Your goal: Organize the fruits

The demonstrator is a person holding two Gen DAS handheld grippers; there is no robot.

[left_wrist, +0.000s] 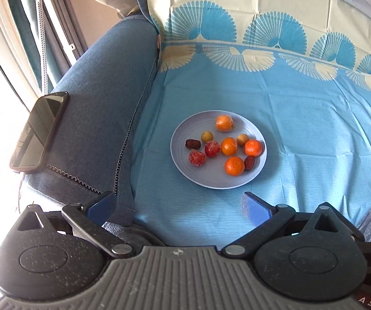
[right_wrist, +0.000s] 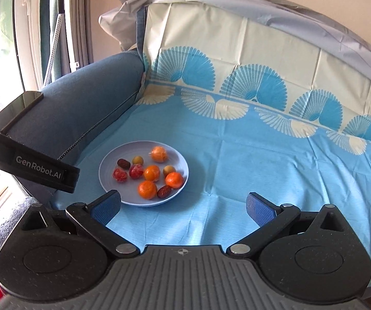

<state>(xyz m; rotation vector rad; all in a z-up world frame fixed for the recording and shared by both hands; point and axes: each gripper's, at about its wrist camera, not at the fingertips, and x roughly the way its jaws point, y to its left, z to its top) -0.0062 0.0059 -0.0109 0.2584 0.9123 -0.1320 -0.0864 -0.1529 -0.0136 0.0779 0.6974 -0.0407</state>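
A pale blue plate [left_wrist: 185, 131] [right_wrist: 107, 166] lies on a blue cloth on the sofa seat. It holds several small fruits: oranges [left_wrist: 234, 165] [right_wrist: 147, 190], red wrapped fruits [left_wrist: 197, 158] [right_wrist: 120, 175], small yellow-green fruits [left_wrist: 207, 136] [right_wrist: 137, 160] and dark dates [left_wrist: 192, 144] [right_wrist: 123, 163]. My left gripper [left_wrist: 177, 206] is open and empty, near of the plate. My right gripper [right_wrist: 182, 206] is open and empty, its left finger [right_wrist: 106, 208] at the plate's near rim.
A blue sofa armrest [left_wrist: 102, 82] [right_wrist: 82, 98] rises left of the plate, with a black phone [left_wrist: 39, 129] [right_wrist: 17, 108] on it. The cloth-covered backrest [left_wrist: 263, 0] stands behind. The left gripper's body [right_wrist: 38, 168] shows at left.
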